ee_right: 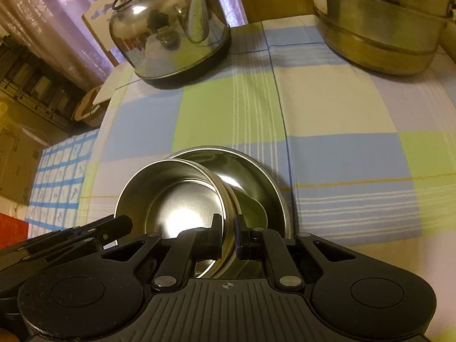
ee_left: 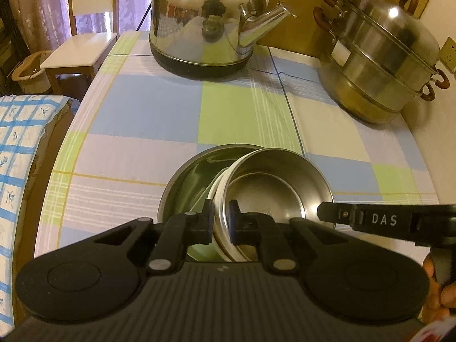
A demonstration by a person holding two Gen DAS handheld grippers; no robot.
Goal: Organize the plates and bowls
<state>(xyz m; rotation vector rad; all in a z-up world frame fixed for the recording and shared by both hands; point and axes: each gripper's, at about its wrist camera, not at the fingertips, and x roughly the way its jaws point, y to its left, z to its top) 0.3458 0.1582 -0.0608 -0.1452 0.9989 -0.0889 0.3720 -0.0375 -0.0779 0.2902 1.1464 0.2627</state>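
checked tablecloth (ee_left: 142,119) bg, kettle (ee_left: 205,22) behind. left gripper (ee_left: 221,216) & right gripper (ee_right: 228,228) both pinched small steel bowl (ee_left: 279,193) rim, tilted in bigger bowl (ee_left: 182,188).

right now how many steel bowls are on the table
2. A smaller bowl sits tilted inside the larger bowl at the table's near edge; both grippers, left and right, are shut on the smaller bowl's rim. Others could be nested out of sight.
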